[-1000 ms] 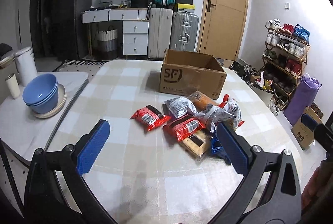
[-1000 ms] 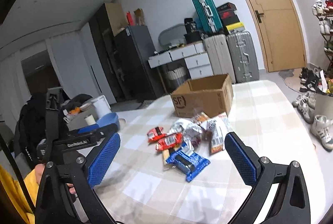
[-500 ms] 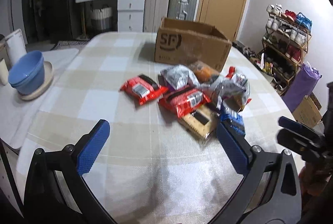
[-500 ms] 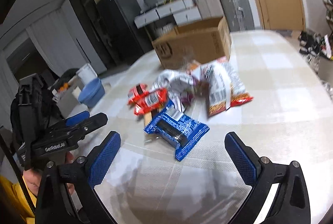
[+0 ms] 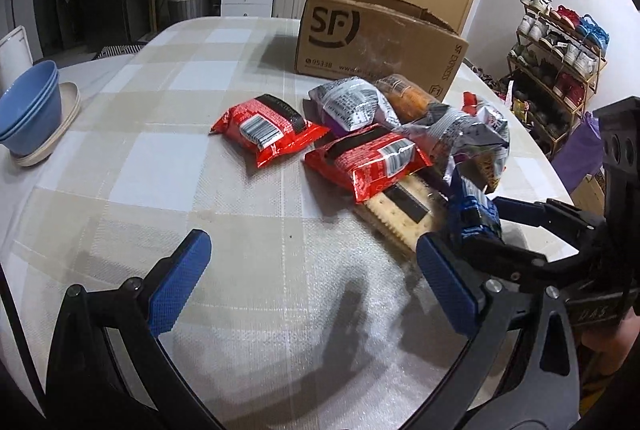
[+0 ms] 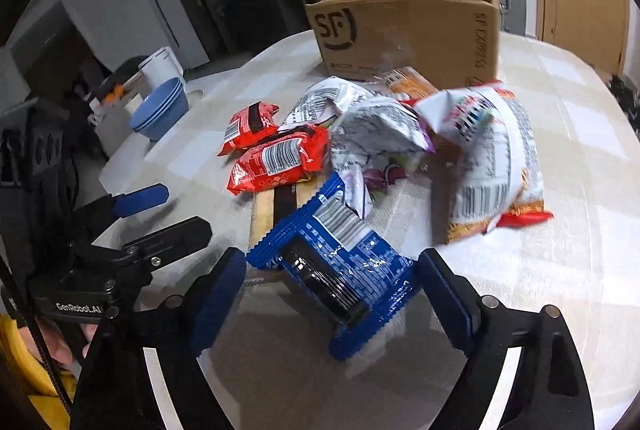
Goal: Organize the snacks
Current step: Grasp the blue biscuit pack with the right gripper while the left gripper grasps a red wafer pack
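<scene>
A pile of snacks lies on the checked tablecloth in front of an open cardboard box [image 5: 372, 34] [image 6: 408, 30]. It includes two red packs [image 5: 264, 130] [image 5: 368, 158], silver bags [image 5: 352, 102], a cracker pack [image 5: 400, 210] and a white-and-red bag [image 6: 488, 158]. A blue snack pack [image 6: 344, 270] [image 5: 472, 214] lies at the near edge of the pile. My right gripper [image 6: 332, 290] [image 5: 484, 226] straddles it, its jaws closing, and the pads are not clearly pressing. My left gripper [image 5: 312, 286] [image 6: 160, 218] is open over bare cloth, left of the pile.
Stacked blue bowls [image 5: 30, 106] [image 6: 160, 110] sit on a plate on the side table at left. A shoe rack [image 5: 560, 42] stands beyond the table's right edge. Suitcases and white drawers line the back wall.
Both grippers have dropped and moved in toward the snack pile. The right jaws have narrowed around the blue pack, which now lies between them. The left jaws stay wide.
</scene>
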A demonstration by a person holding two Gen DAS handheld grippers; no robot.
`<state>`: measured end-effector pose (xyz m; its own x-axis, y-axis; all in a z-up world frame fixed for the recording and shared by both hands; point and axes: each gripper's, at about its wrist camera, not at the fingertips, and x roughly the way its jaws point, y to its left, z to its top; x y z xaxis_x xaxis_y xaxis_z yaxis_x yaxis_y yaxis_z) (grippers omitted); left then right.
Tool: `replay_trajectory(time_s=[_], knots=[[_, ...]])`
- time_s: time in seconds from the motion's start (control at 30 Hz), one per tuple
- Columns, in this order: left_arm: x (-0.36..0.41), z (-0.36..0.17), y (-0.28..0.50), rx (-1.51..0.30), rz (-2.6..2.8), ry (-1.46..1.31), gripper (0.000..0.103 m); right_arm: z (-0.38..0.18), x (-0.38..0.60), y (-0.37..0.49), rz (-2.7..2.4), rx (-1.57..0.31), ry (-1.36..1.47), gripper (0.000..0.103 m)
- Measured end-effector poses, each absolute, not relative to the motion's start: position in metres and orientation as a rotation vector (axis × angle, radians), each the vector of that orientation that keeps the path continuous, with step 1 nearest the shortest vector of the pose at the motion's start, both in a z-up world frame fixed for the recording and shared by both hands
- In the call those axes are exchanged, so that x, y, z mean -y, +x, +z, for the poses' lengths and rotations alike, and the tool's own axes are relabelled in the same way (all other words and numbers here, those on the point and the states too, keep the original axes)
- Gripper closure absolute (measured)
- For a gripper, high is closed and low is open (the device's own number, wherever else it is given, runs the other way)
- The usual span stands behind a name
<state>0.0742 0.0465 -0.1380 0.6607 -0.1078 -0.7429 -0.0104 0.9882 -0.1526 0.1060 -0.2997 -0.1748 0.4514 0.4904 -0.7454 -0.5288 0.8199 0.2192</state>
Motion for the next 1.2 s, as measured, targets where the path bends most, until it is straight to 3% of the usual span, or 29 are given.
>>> replay_trajectory(time_s=[0.23, 0.83, 1.2], knots=[[-0.050, -0.145, 0.088, -0.869, -0.055, -0.169, 0.001, -0.181, 0.304, 0.113, 0.637, -0.905, 0.012, 0.048], [-0.099, -0.131, 0.133, -0.837, 0.066, -0.218, 0.001, -0.165, 0.340, 0.092, 0.718, -0.783, 0.186, 0.053], [-0.117, -0.155, 0.201, -0.966, 0.082, -0.327, 0.002, -0.167, 0.357, 0.086, 0.748, -0.782, 0.253, 0.053]])
